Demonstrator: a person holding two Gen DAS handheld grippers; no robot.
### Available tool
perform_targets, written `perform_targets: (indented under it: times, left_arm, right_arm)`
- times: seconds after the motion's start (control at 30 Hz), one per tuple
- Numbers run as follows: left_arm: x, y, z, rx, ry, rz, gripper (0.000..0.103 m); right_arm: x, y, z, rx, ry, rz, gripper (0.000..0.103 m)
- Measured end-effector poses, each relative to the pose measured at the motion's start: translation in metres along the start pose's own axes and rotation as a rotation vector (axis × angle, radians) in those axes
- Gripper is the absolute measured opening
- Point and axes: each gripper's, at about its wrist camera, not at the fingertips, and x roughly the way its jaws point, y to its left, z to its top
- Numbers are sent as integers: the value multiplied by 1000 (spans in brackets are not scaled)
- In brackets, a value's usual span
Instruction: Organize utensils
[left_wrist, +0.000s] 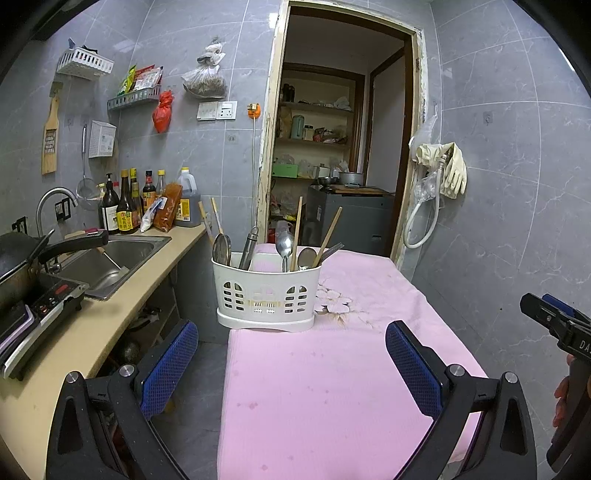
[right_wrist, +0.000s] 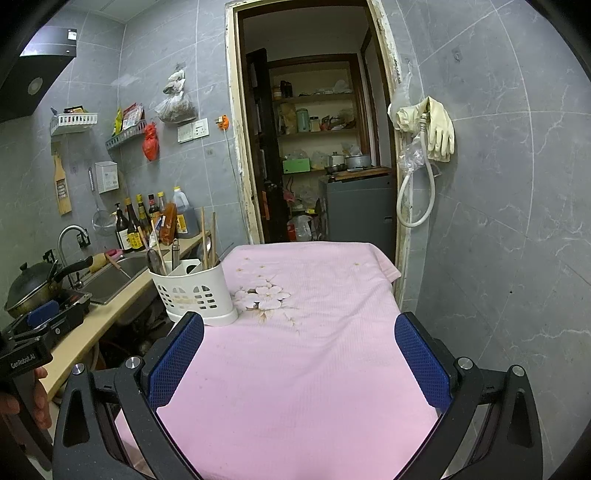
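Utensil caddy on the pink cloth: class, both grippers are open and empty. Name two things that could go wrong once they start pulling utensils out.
1. The white caddy stands at the table's left edge beside the gap to the counter; a sideways tug on it might tip it off.
2. The chopsticks and spoons lean crowded together, so lifting one could drag out others. The left gripper and right gripper are both open.

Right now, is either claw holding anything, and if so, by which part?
Nothing is held. The left claw and right claw are both open over the pink cloth; the utensils sit in the white caddy.
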Motion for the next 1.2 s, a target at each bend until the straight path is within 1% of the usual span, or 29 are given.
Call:
perform_targets:
  times: [0.23,1.2]
  left_arm:
    - [4,7,-3,-9,3,-4,102]
    - [2,11,-7,-18,4,-6,102]
  right_arm:
    - [0,1,0,0,1,-1,102]
    - [1,-1,0,-1,1,2,102]
